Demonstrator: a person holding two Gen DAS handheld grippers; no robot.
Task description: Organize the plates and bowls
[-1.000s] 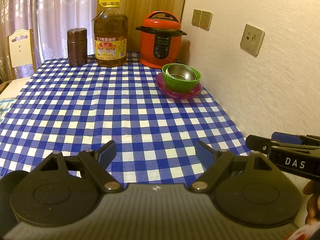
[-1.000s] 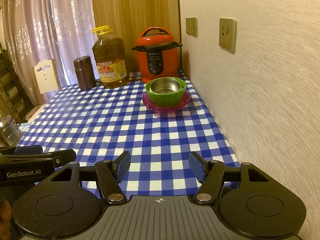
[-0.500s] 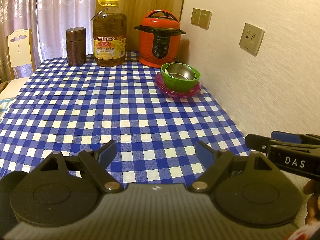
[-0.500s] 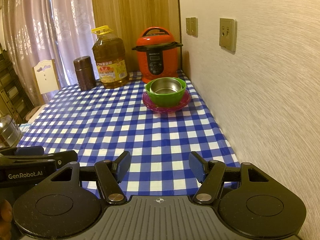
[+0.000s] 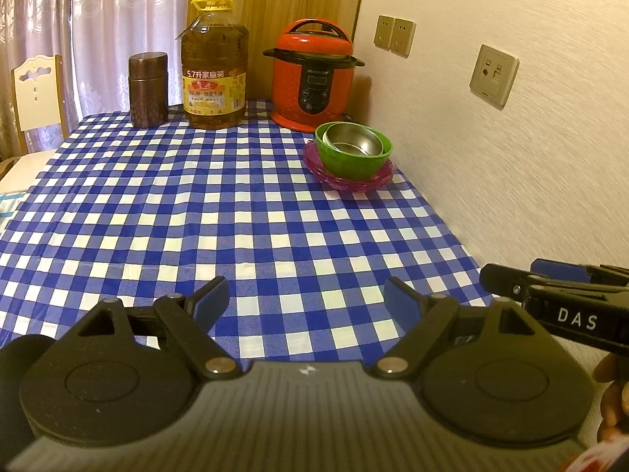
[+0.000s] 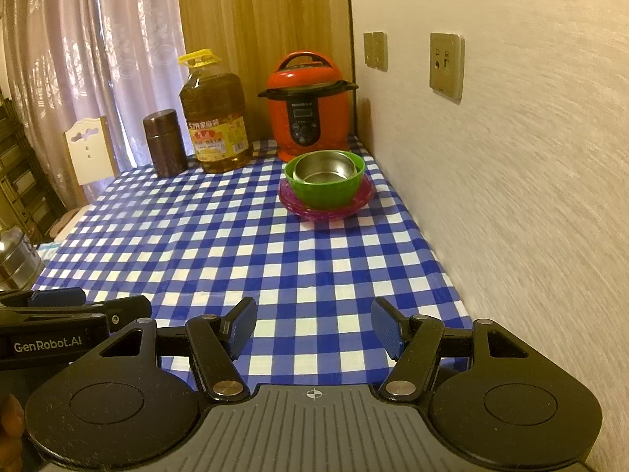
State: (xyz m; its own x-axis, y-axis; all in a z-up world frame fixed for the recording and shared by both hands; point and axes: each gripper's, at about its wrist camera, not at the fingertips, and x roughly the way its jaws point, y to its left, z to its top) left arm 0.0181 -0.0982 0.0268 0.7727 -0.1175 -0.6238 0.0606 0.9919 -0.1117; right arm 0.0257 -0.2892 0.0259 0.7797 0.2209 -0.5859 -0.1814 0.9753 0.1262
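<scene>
A steel bowl (image 5: 354,143) (image 6: 324,169) sits nested inside a green bowl (image 5: 354,161) (image 6: 326,192), and both rest on pink plates (image 5: 350,181) (image 6: 326,208) at the table's far right, by the wall. My left gripper (image 5: 306,299) hovers open over the near edge of the checked cloth, nothing between its blue pads. My right gripper (image 6: 313,324) is open too, just to the right of the left one, also empty. Each gripper shows at the side of the other's view, the right gripper (image 5: 558,287) and the left gripper (image 6: 74,310). Both are far from the stack.
A red pressure cooker (image 5: 314,78), a large oil bottle (image 5: 214,67) and a brown canister (image 5: 148,84) line the table's far edge. The wall (image 6: 511,196) runs along the right side. A white chair (image 5: 35,94) stands at the far left; a metal pot (image 6: 15,259) sits off the left.
</scene>
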